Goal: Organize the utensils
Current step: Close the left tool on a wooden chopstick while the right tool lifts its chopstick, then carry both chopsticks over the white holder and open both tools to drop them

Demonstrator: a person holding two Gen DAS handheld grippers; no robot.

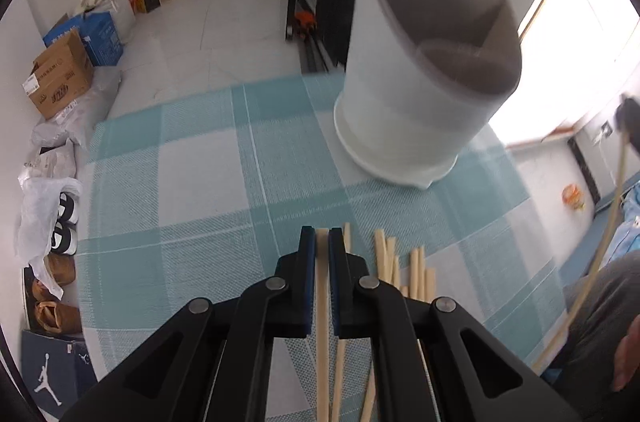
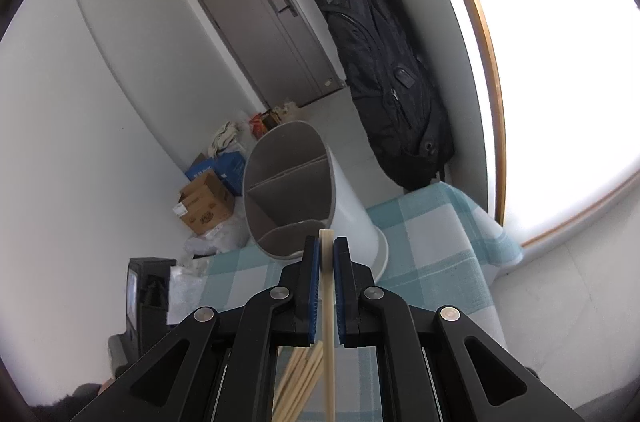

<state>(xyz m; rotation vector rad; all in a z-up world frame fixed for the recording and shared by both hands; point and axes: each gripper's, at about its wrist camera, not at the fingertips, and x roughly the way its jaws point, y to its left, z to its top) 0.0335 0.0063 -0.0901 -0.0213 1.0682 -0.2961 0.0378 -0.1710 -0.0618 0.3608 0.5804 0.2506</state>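
Nearest the holder's front side, on the teal-and-white checked tablecloth (image 1: pixel 208 158), lies a loose bundle of pale wooden chopsticks (image 1: pixel 416 274). The left gripper (image 1: pixel 322 242) sits low among them, its 2 blue-padded fingers pinching 1 chopstick (image 1: pixel 322 302) lengthwise, so the stick runs back along the fingers; this looks like a pick-up from the pile. The right gripper (image 2: pixel 327 250) is raised above the cloth and pinches 1 chopstick (image 2: pixel 329 294) the same way, its tip aimed at the holder's open mouth, probably to drop it in.

Beyond both grippers stands the white utensil holder (image 1: pixel 404 82), its grey interior split by dividers into compartments that look empty. Nothing lies between the grippers and its rim.

Past the holder, off the table, are cardboard boxes (image 1: pixel 60 74) and shoes (image 1: pixel 64 226) along the wall, a black backpack (image 2: pixel 392 82) hanging near a bright window, and a grey door (image 2: pixel 272 34).
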